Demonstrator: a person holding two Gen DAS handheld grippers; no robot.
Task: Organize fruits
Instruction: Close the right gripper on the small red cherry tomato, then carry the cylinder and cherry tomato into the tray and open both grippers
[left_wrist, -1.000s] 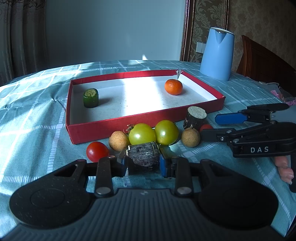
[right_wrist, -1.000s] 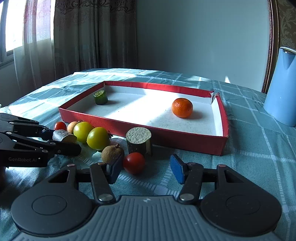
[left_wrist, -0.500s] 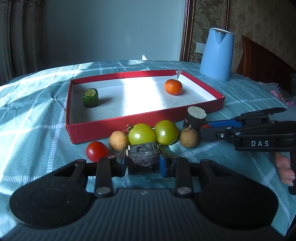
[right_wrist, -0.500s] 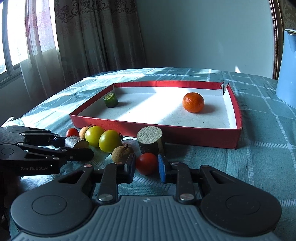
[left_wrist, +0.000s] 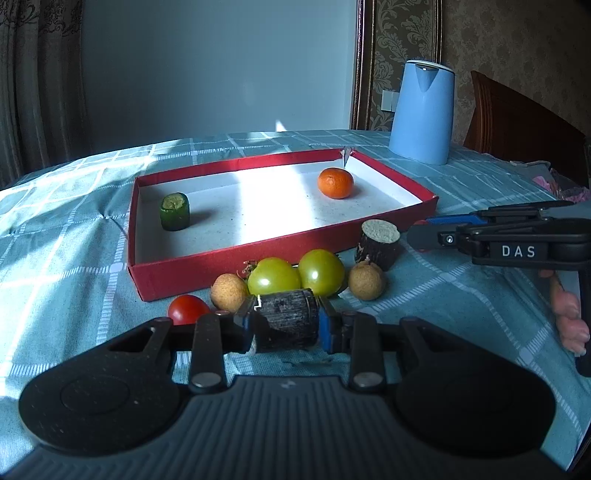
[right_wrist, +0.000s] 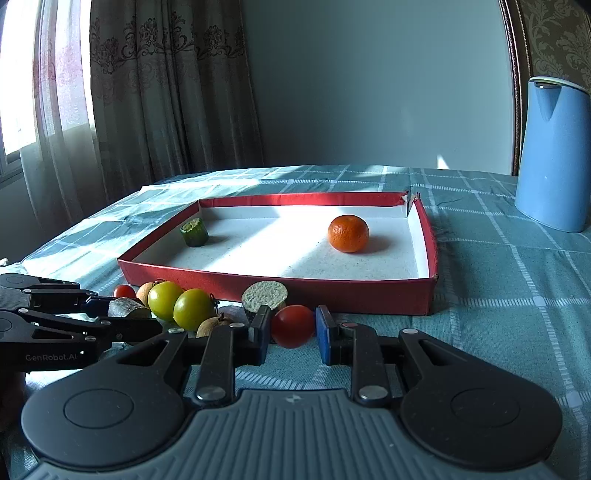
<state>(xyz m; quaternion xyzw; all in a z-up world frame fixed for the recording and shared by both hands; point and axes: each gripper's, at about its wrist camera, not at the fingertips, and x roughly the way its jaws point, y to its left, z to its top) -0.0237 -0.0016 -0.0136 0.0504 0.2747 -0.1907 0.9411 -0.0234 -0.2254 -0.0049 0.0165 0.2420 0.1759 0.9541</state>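
My left gripper (left_wrist: 286, 326) is shut on a dark sugarcane piece (left_wrist: 286, 323), held low over the cloth in front of the red tray (left_wrist: 229, 266). My right gripper (right_wrist: 291, 326) is shut on a red tomato (right_wrist: 292, 325) and has lifted it just in front of the tray (right_wrist: 332, 293). In the tray lie an orange (left_wrist: 335, 182) and a green cucumber piece (left_wrist: 174, 212). Before the tray sit two green tomatoes (left_wrist: 295, 275), another red tomato (left_wrist: 187, 309), two brown longans (left_wrist: 365, 283) and an upright sugarcane piece (left_wrist: 378, 243).
A blue kettle (left_wrist: 423, 112) stands behind the tray at the right, also in the right wrist view (right_wrist: 552, 155). A wooden chair (left_wrist: 517, 122) is at the far right. Curtains (right_wrist: 147, 92) hang at the left.
My right gripper closed on the red tomato and raised it off the cloth. The left gripper stayed shut on the sugarcane piece and barely moved.
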